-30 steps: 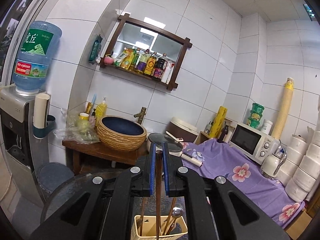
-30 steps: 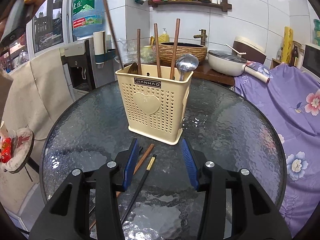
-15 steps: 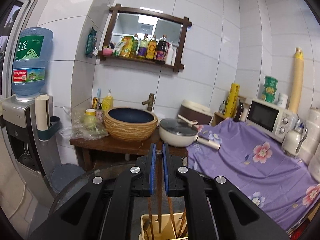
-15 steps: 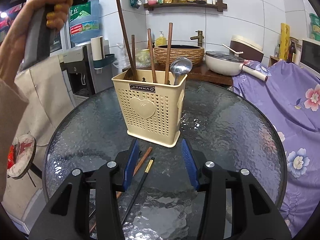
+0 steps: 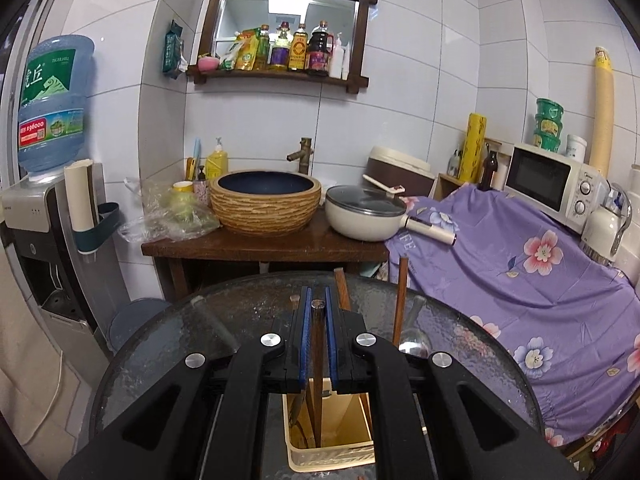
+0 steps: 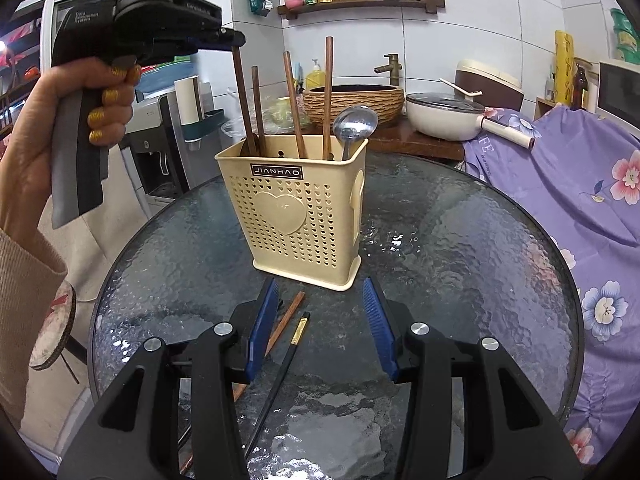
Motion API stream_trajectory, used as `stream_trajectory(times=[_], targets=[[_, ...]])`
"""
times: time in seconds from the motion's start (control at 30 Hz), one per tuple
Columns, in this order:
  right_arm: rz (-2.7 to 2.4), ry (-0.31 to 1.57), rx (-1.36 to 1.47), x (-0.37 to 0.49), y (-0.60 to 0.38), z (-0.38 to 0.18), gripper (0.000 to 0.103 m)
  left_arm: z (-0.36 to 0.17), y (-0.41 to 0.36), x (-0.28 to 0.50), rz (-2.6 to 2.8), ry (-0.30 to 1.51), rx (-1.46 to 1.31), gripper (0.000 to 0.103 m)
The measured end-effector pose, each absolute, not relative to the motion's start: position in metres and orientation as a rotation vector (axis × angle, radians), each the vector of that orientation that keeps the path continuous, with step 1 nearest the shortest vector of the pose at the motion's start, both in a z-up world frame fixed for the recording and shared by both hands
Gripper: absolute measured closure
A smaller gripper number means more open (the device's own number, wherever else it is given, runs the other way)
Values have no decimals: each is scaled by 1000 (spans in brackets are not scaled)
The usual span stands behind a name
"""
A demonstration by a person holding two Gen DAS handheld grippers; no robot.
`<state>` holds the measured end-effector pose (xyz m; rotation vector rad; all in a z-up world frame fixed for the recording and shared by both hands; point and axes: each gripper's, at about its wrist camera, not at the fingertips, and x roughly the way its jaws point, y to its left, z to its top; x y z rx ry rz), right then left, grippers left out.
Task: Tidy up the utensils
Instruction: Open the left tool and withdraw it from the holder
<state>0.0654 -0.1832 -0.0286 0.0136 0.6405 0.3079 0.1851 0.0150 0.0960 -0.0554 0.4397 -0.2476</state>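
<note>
The cream utensil holder (image 6: 304, 208) stands upright near the middle of the round glass table (image 6: 460, 248), and it is already fairly full: three brown wooden chopsticks (image 6: 329, 96) lean up out of it, and a metal spoon (image 6: 354, 124) rests bowl-up against its right corner. A fourth, dark wooden chopstick (image 6: 242, 100) is on its way in at the holder's left end; its lower part is inside the rim while its top is pinched between the closed jaws of the left gripper (image 6: 230, 40), which a hand (image 6: 60, 120) holds above and to the left of the holder. From the left wrist view the same stick (image 5: 318, 364) runs straight down between the blue pads (image 5: 305, 340) into the open compartment below, so I judge this piece as all but placed, needing only to be let go. What remains lies on the glass just in front of the holder: a brown chopstick (image 6: 286, 322) and a black chopstick with a gold band (image 6: 294, 344), side by side and slanted. The right gripper (image 6: 320, 324) hangs low over that pair with its jaws standing apart and nothing between the pads, the brown stick passing close by the left pad. So I would put the tidying well past halfway, with two loose sticks to collect.
</note>
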Motion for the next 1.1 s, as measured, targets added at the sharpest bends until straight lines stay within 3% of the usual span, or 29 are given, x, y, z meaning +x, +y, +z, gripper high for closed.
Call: stream_trajectory(times=[0.3,0.4,0.47,0.73,1.1], targets=[[291,656,16,71,-182,-35,58,81,10,185,-247,474,-22,95],[283,670,20,72,-183,-39,58,81,6,179,-253,467,-3,76],[278,681,21,75,-183,-42,58,82,8,172,-266,453,-17,54],[263,755,20,82,-183,-67,57,71,19,121,-246,433,-13,18],[300,884,-6,94,-163,-107,57,-35,31,94,-202,688,40,18]])
